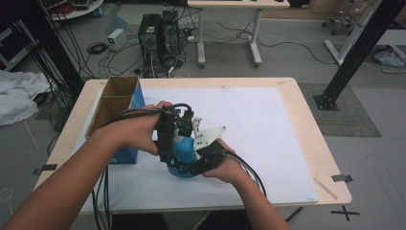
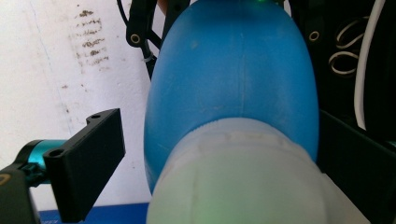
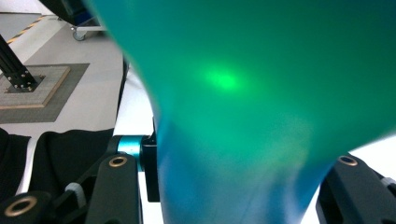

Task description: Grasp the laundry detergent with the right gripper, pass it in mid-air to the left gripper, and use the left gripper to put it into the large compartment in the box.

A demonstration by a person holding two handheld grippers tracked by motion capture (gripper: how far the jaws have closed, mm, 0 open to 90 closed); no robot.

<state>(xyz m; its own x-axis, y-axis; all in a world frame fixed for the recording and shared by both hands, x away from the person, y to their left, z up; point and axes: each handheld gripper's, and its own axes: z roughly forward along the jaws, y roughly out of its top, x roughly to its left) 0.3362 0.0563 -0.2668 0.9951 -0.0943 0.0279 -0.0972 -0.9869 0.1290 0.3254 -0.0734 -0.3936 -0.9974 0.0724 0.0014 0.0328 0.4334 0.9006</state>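
A: Any writing on the blue plastic bottle with the pale frosted cap (image 1: 184, 149)?

B: None I can read. It sits near the middle of the white sheet (image 1: 268, 139) covering the wooden table (image 1: 313, 139), pressed between both tools.

A: And the tongs?

B: The left gripper (image 1: 168, 136) has its jaws spread wide beside the bottle; in the left gripper view one jaw stands clear of the blue body (image 2: 233, 79). The right gripper (image 1: 203, 160) clamps the bottle, its jaws tight on either side of the narrow part (image 3: 233, 186).

A: Room to move?

B: Plenty of bare sheet to the right and ahead. To the left, an open brown cardboard box with a blue side (image 1: 117, 110) stands near the table's edge, close to the left hand (image 1: 139, 132).

A: Anything one view adds?

B: The left gripper view shows dark smudges on the sheet (image 2: 91, 35).
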